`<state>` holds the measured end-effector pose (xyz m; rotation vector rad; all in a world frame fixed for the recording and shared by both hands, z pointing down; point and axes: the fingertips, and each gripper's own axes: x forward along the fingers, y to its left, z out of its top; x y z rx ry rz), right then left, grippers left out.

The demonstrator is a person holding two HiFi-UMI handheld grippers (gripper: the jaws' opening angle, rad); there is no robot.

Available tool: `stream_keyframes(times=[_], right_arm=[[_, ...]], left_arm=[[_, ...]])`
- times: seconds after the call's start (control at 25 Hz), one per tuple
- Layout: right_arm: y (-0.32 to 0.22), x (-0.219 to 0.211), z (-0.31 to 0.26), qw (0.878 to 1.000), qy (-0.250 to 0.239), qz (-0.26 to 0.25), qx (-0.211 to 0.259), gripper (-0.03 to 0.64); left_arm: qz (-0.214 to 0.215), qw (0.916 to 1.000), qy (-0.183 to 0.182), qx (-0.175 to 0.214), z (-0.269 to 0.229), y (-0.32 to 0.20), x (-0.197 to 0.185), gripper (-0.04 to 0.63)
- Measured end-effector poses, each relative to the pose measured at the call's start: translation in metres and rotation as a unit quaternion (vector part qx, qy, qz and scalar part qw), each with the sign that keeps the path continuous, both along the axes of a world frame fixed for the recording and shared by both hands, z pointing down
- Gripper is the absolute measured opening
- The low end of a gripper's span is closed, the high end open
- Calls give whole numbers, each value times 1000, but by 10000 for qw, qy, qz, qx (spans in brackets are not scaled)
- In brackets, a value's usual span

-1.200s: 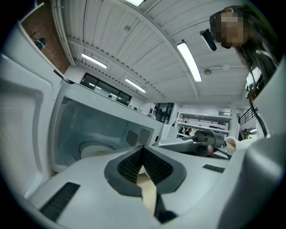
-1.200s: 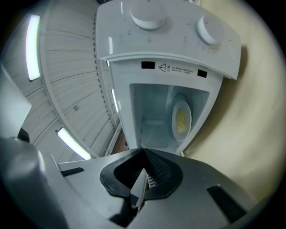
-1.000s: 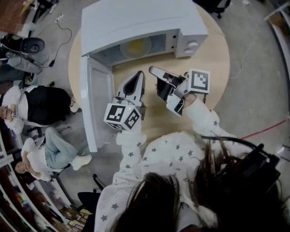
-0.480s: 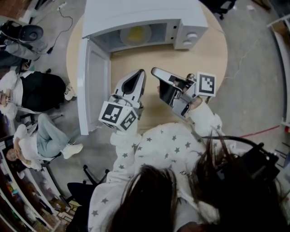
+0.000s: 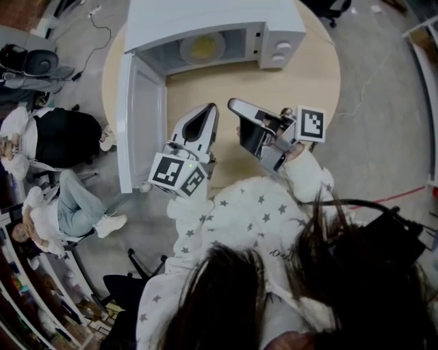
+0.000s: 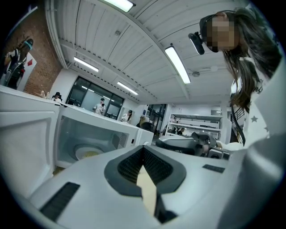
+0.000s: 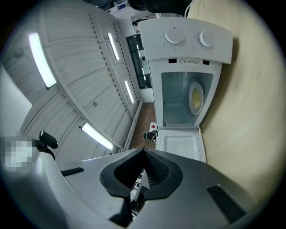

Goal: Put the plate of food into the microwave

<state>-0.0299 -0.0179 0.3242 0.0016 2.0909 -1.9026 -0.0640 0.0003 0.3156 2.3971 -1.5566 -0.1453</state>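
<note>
Change: Over the last second both grippers have been drawn back from the mouth of the microwave (image 5: 205, 20), toward 6 o'clock in the head view. The right gripper's marker cube has also drifted a little toward 3 o'clock.

Plate position: The plate of food (image 5: 202, 48) is seen inside the microwave, lying on its floor. It was already there a second ago and has not been shifted.

Left gripper: The left gripper (image 5: 211, 108) is held over the bench (image 5: 301, 75) at about 6 o'clock of the microwave's mouth. Its jaws are clenched tip to tip, with nothing between them.

Right gripper: The right gripper (image 5: 233, 104) is held just beside the left one, on its 3 o'clock side. Its jaws are closed as well, and nothing is carried.

Meaning for the task: The placement is judged done, since the plate is in and both tools are clear of the opening. The microwave door (image 5: 140, 123) is still swung wide open, so closing it may be what remains, though the task sentence does not ask for it.

Plate orientation: The plate lies flat with the food facing up. Being round, it has no long axis and no pointing end.

Microwave orientation: The long axis of the microwave runs from 9 to 3 o'clock, and its opening is turned toward 6 o'clock. The door is hinged at the 9 o'clock side and reaches out toward 6 o'clock.
</note>
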Motion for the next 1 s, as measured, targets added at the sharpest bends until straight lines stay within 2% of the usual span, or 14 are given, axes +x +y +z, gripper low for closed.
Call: stream_keyframes(times=[1.0], right_arm=[[5, 1, 3, 9999, -78, -49, -131, 6]], left_arm=[[55, 10000, 20, 41, -4, -3, 6, 2]])
